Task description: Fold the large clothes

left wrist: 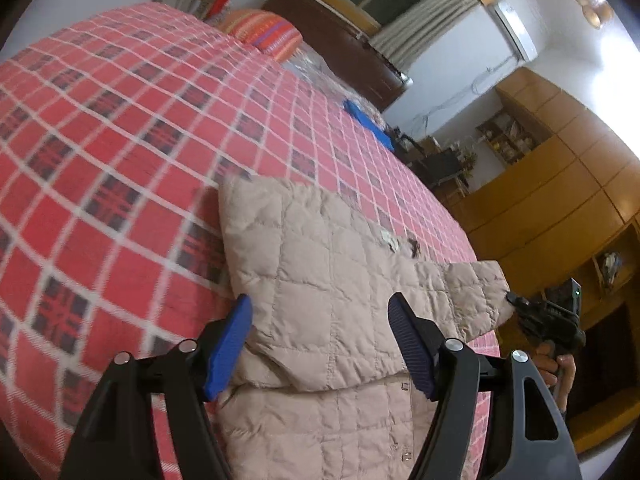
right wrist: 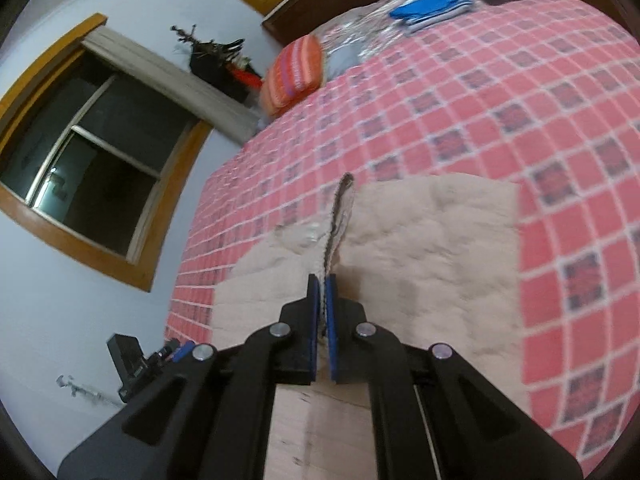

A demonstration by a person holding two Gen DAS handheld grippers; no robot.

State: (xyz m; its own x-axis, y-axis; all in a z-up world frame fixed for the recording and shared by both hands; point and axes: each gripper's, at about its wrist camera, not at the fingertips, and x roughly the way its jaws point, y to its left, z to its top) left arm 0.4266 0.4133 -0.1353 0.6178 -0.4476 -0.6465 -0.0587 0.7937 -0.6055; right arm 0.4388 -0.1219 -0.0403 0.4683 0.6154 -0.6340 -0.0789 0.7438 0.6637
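Note:
A beige quilted jacket point(left wrist: 328, 296) lies on the red checked bedspread point(left wrist: 120, 128), its upper part folded over. My left gripper point(left wrist: 320, 340) hovers open just above the jacket, blue pads spread wide with nothing between them. At the right of the left wrist view, my right gripper point(left wrist: 516, 300) pinches the jacket's sleeve end, with a hand behind it. In the right wrist view, my right gripper point(right wrist: 322, 280) is shut on the sleeve edge point(right wrist: 340, 216), which stands up as a thin ridge above the jacket point(right wrist: 432, 240).
An orange striped pillow point(left wrist: 264, 32) and folded blue clothes point(right wrist: 432, 6) lie at the far end of the bed. Wooden cabinets point(left wrist: 560, 184) stand beyond the bed's right side. A window point(right wrist: 92, 152) and a dark device point(right wrist: 132, 364) are at the left.

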